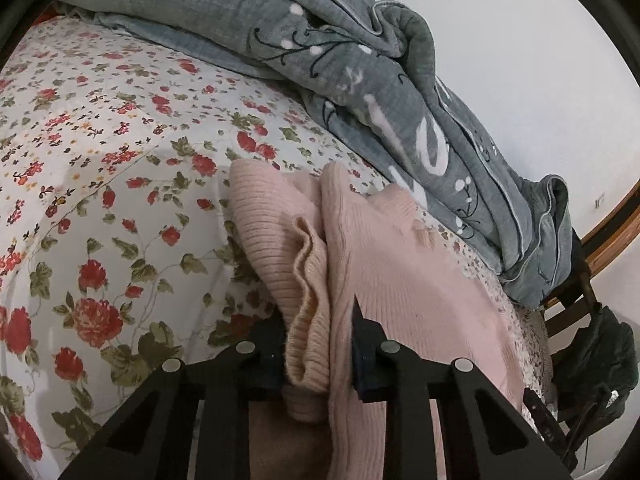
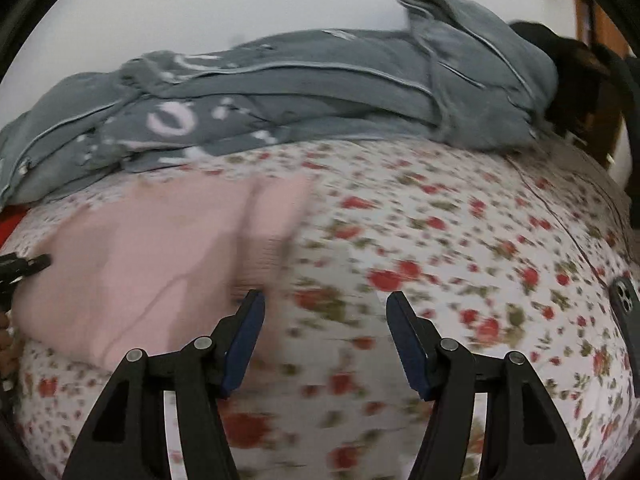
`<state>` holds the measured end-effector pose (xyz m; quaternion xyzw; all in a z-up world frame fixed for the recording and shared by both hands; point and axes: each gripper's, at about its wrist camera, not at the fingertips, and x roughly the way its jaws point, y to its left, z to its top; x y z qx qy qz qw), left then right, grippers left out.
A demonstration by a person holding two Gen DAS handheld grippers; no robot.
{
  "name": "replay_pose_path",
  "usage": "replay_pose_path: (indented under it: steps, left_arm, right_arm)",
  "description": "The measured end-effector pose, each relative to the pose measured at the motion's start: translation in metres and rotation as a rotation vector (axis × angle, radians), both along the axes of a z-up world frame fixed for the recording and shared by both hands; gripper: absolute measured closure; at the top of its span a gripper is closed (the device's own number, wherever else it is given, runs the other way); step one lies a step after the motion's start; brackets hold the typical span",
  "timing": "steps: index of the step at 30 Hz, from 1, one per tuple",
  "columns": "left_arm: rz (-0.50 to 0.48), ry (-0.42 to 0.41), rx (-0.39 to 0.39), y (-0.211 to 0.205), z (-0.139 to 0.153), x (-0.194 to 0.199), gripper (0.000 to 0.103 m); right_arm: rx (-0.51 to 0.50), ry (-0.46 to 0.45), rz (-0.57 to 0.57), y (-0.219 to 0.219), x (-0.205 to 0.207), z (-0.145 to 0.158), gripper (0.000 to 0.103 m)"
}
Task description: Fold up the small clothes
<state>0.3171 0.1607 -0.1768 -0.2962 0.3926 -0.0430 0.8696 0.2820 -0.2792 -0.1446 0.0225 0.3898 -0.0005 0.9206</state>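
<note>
Left gripper [image 1: 318, 344] jaws clamped on bunched ribbed edge of pink knit sweater [image 1: 384, 264]. Sweater lies on bed's floral sheet [image 1: 120, 184], near crumpled grey quilt [image 1: 360, 72] heaped along white wall. Right gripper [image 2: 325, 336] jaws apart, nothing between them, above floral sheet just right of sweater. Right-wrist view motion-blurred. Phone [image 2: 626, 308] on sheet at far right.
</note>
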Motion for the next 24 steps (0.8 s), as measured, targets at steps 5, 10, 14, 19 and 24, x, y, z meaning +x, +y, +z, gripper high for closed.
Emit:
replay_pose_path:
  steps: [5, 10, 14, 19, 24]
  left_arm:
    - [0.025, 0.014, 0.115, -0.021, 0.027, 0.002, 0.081]
    - [0.013, 0.043, 0.177, -0.055, 0.072, 0.011, 0.081]
    - [-0.014, 0.046, 0.257, -0.106, 0.114, 0.021, 0.081]
    - [-0.057, 0.068, 0.365, -0.185, 0.134, 0.031, 0.081]
    - [-0.106, 0.125, 0.424, -0.258, 0.11, 0.046, 0.081]
  right_arm:
    - [0.019, -0.019, -0.019, -0.027, -0.003, 0.003, 0.04]
    - [0.046, -0.032, -0.019, -0.047, -0.011, 0.009, 0.04]
    - [0.087, -0.035, -0.036, -0.064, -0.016, 0.012, 0.04]
    - [0.118, -0.037, -0.068, -0.081, -0.02, 0.015, 0.04]
    - [0.133, -0.015, -0.114, -0.102, -0.019, 0.012, 0.04]
